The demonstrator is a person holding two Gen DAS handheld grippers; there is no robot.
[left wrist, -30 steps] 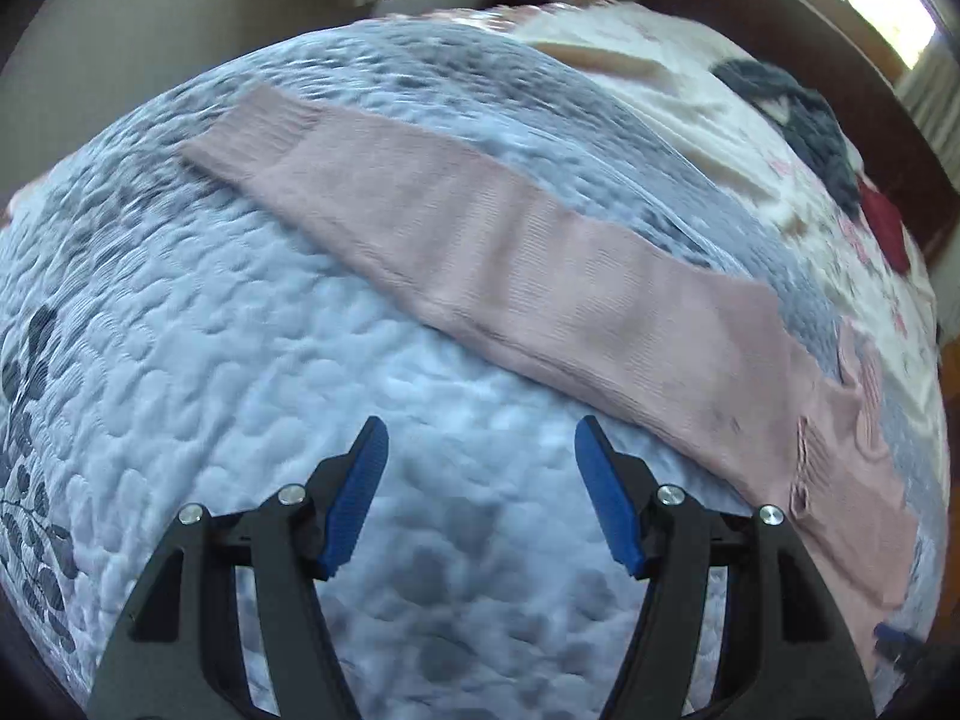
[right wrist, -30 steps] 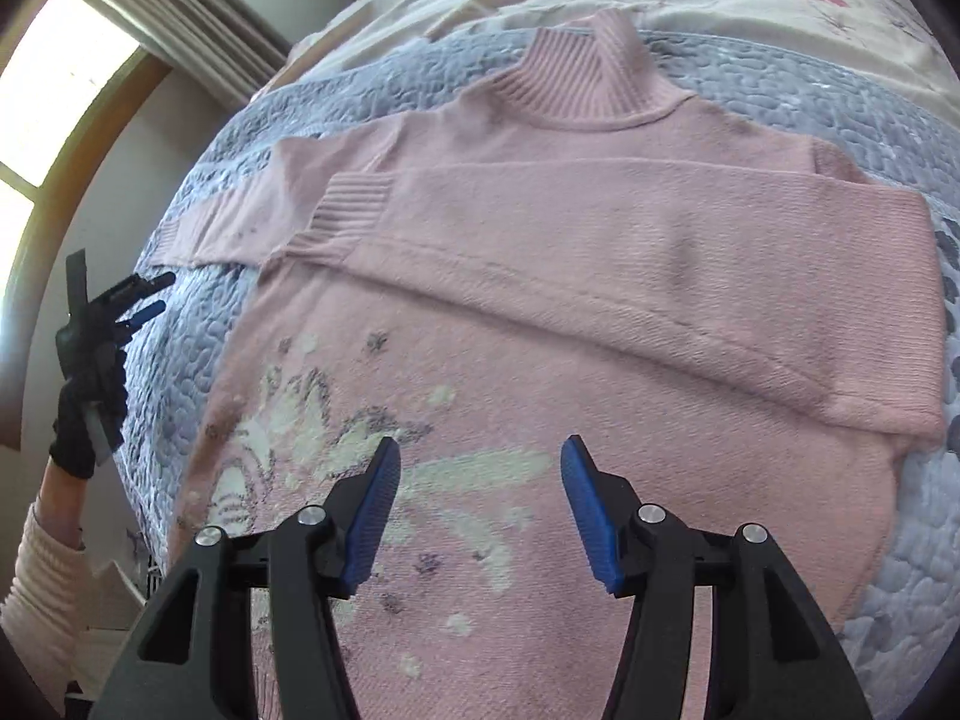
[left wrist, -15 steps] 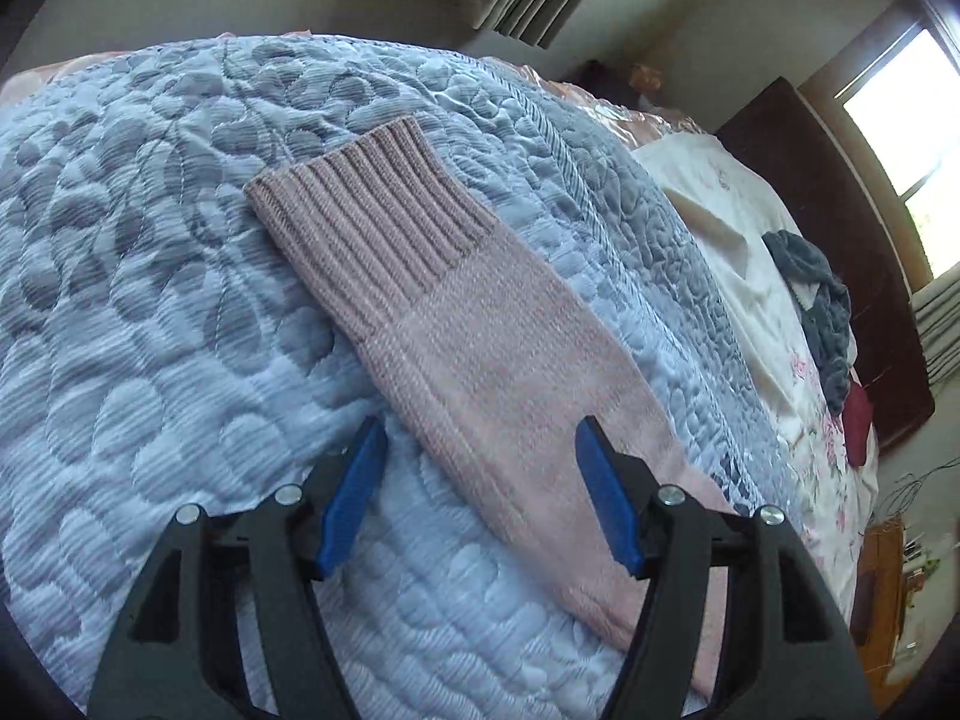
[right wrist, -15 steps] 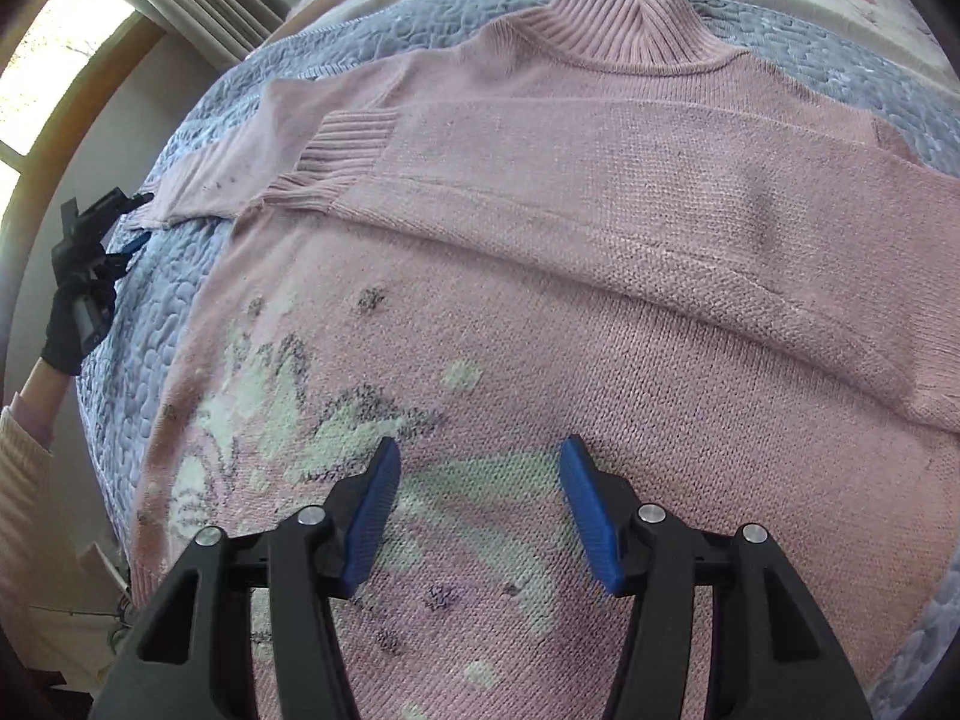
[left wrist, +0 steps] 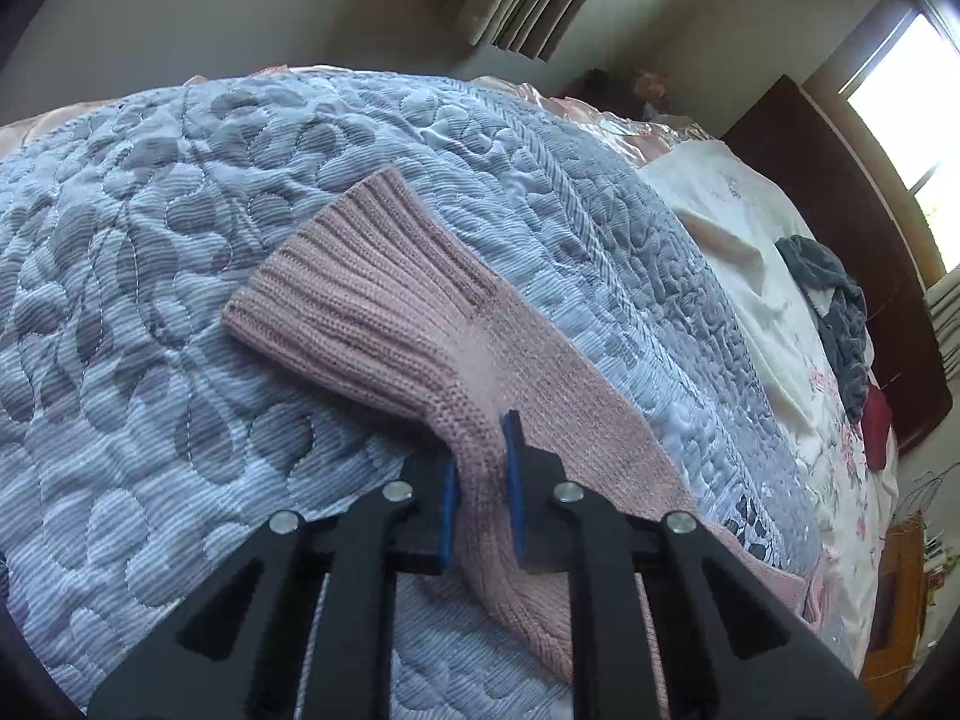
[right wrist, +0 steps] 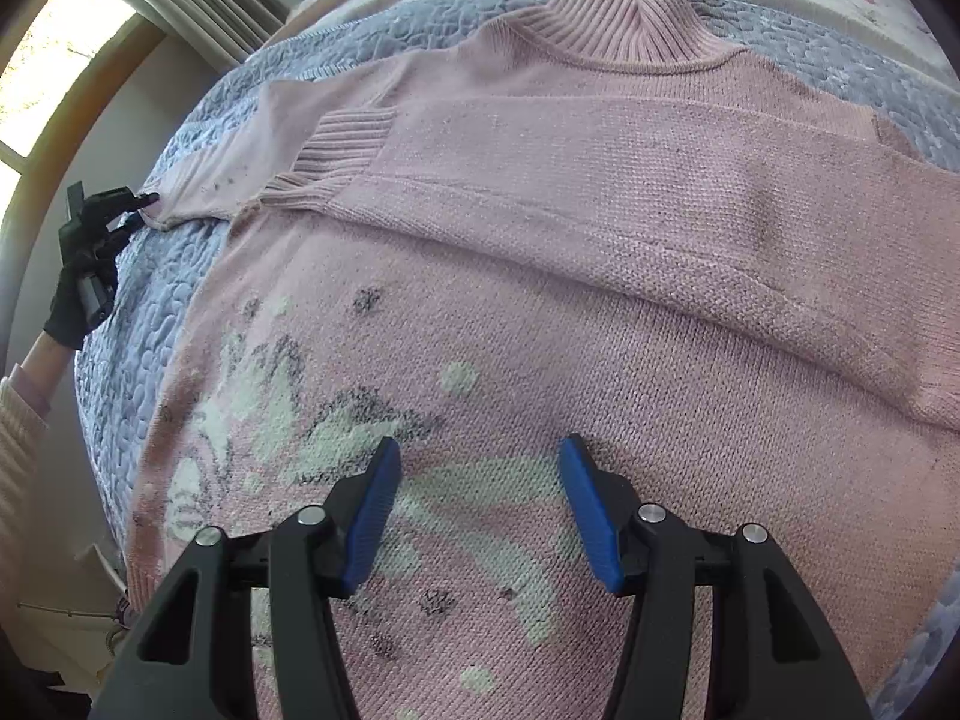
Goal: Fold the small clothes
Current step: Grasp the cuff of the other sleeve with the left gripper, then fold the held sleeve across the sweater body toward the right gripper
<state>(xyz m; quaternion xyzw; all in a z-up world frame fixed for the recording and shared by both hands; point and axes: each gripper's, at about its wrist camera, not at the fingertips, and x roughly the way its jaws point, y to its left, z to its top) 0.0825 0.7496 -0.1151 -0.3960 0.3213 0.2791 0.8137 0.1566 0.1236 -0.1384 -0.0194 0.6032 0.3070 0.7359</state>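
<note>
A pink knit sweater (right wrist: 540, 312) with a pale flower pattern lies flat on the bed, its collar at the far side. One sleeve is folded across the chest, its ribbed cuff (right wrist: 342, 150) near the left. The other sleeve (left wrist: 420, 324) stretches over the quilt, and my left gripper (left wrist: 483, 480) is shut on its edge just behind the ribbed cuff. In the right wrist view that same left gripper (right wrist: 129, 201) shows at the far left, held by a black-gloved hand. My right gripper (right wrist: 477, 504) hovers open over the sweater's patterned front.
A blue-grey quilted bedspread (left wrist: 150, 300) covers the bed. Beyond it lie a white floral sheet (left wrist: 756, 276), a dark grey garment (left wrist: 834, 300) and a red item (left wrist: 876, 426). A dark headboard (left wrist: 840, 192), curtains and windows stand behind.
My left gripper moved up to the outstretched sleeve and shut on its edge near the cuff. My right gripper came lower and closer over the sweater's front, still open.
</note>
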